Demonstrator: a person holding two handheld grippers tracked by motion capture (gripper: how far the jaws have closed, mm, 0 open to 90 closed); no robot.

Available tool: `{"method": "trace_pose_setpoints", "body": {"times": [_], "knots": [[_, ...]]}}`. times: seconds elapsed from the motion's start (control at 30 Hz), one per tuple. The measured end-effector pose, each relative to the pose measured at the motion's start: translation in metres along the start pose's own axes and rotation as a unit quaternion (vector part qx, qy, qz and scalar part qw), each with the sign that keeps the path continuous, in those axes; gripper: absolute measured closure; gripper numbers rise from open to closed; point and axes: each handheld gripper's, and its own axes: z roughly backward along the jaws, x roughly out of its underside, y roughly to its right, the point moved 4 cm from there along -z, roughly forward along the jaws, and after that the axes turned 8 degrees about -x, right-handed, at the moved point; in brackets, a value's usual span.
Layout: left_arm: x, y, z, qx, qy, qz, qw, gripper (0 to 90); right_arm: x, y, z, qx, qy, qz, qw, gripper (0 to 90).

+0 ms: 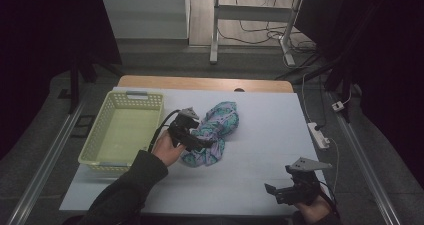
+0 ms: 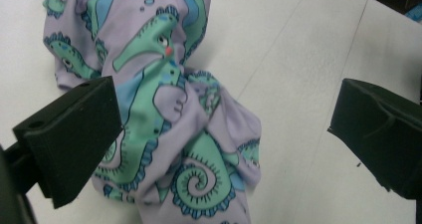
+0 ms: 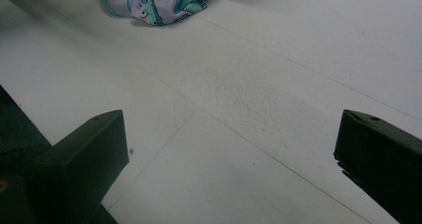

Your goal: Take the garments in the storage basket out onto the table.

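High view has our left gripper (image 1: 200, 141) right over the crumpled lilac cloth with green seahorse print (image 1: 216, 130), jaws spread wide with the bunched fabric between them, not pinched. Just behind it sits the pale green plastic basket (image 1: 102, 157). Our right gripper (image 1: 280, 191) hangs spread too, by the near edge of the white table (image 1: 265, 135), bare surface ahead of it.

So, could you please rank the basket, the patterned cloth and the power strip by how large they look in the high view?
1. basket, plainly the largest.
2. patterned cloth, bunched on the table, partly behind the left gripper.
3. power strip, the smallest, though it lies on the floor farther from the camera.
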Motion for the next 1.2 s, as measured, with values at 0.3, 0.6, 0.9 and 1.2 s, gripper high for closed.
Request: {"method": "trace_pose_setpoints", "body": {"times": [0.3,0.6,0.9,1.2], "knots": [[0.010,0.002,0.006,0.002,-0.003,0.006,1.0000,0.0,0.000,0.000,0.000,0.002,0.001,0.001,1.0000,0.2],[0.016,0.009,0.019,0.001,-0.002,0.004,1.0000,0.0,0.000,-0.001,0.000,-0.001,-0.001,-0.002,1.0000,0.3],[0.024,0.012,0.037,0.000,0.011,0.004,0.9999,0.0,0.000,-0.002,0.000,-0.007,-0.004,-0.010,0.9999,0.3],[0.037,0.010,0.061,0.002,0.027,0.025,0.9993,0.0,0.000,-0.002,0.000,-0.007,-0.004,-0.011,0.9999,0.2]]}}
